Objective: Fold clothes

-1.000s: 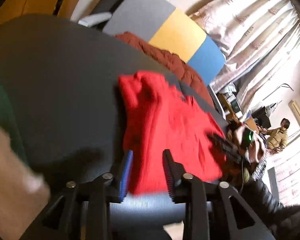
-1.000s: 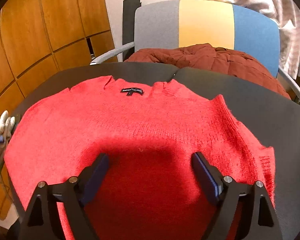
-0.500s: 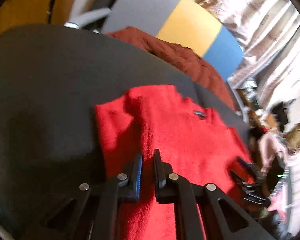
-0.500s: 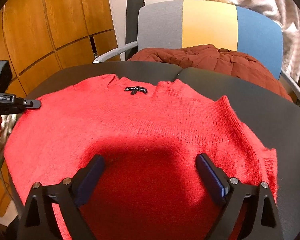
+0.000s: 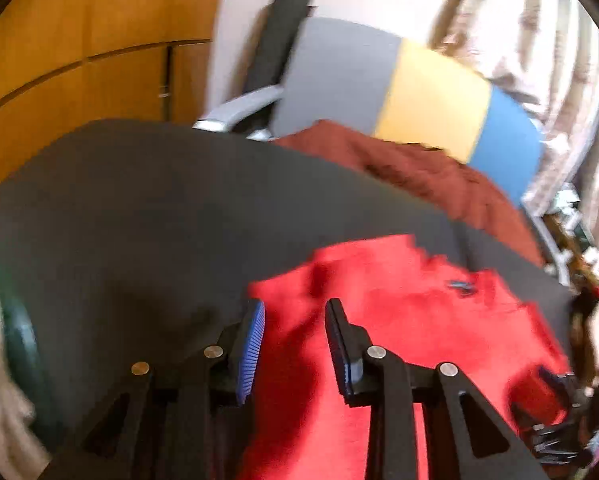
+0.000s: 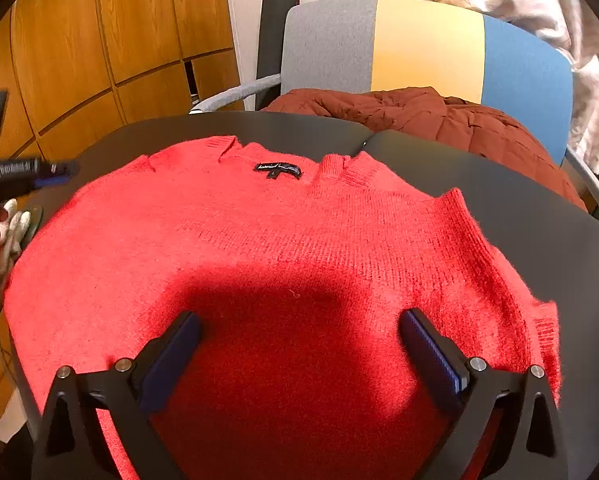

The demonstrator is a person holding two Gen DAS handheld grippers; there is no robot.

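While the red sweater [image 6: 283, 264] is spread flat on the dark surface [image 6: 519, 200], collar far | left tongs [image 5: 295, 348] are seen opening, nothing gripped, over its left edge | right tongs [image 6: 299, 352] are seen opening wide, empty, above the hem-side middle.

Your left gripper [image 5: 295, 320] had black angular fingers with round silver screws and ribbed blue pads [image 5: 251, 352]. Your right gripper [image 6: 299, 332] matched it: black triangular-cutout arms, silver screws behind dark blue ribbed pads [image 6: 431, 344].
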